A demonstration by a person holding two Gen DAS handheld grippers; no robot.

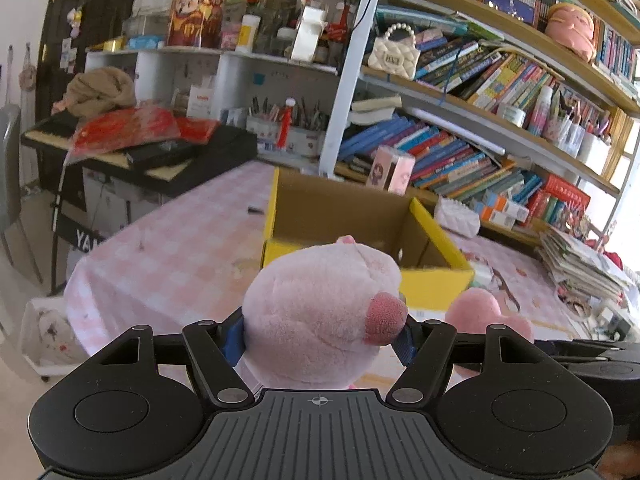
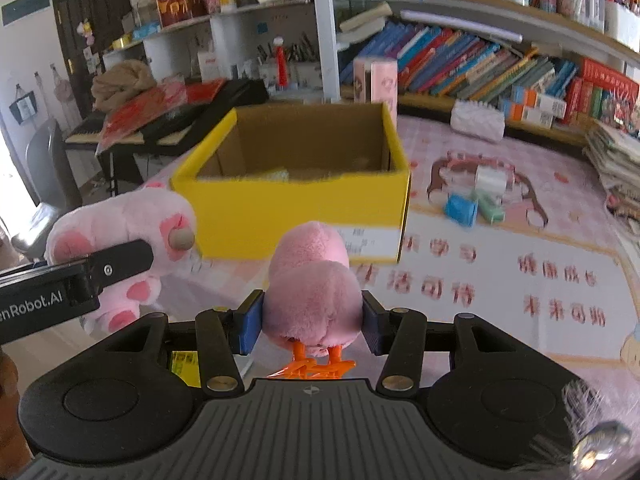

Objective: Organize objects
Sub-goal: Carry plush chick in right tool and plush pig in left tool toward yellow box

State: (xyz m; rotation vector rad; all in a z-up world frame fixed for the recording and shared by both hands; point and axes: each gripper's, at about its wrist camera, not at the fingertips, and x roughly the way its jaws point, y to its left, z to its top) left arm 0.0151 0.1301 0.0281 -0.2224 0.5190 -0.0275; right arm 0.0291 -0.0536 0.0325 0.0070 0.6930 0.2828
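Observation:
My left gripper (image 1: 322,334) is shut on a pale pink plush bear (image 1: 320,312), held above the table just in front of the open yellow cardboard box (image 1: 436,280). The bear and the left gripper also show at the left of the right wrist view (image 2: 116,236). My right gripper (image 2: 312,320) is shut on a pink plush chick with orange plastic feet (image 2: 312,280), held in front of the yellow box (image 2: 296,212). The chick also shows in the left wrist view (image 1: 488,312). The box holds something pale at its bottom, mostly hidden.
The table has a pink checked cloth (image 1: 168,256) and a printed mat (image 2: 500,272). Small blue, green and white packets (image 2: 476,200) lie right of the box. A white pouch (image 2: 478,120), a paper stack (image 2: 616,152), bookshelves (image 1: 480,80) and a keyboard stand (image 1: 140,152) surround it.

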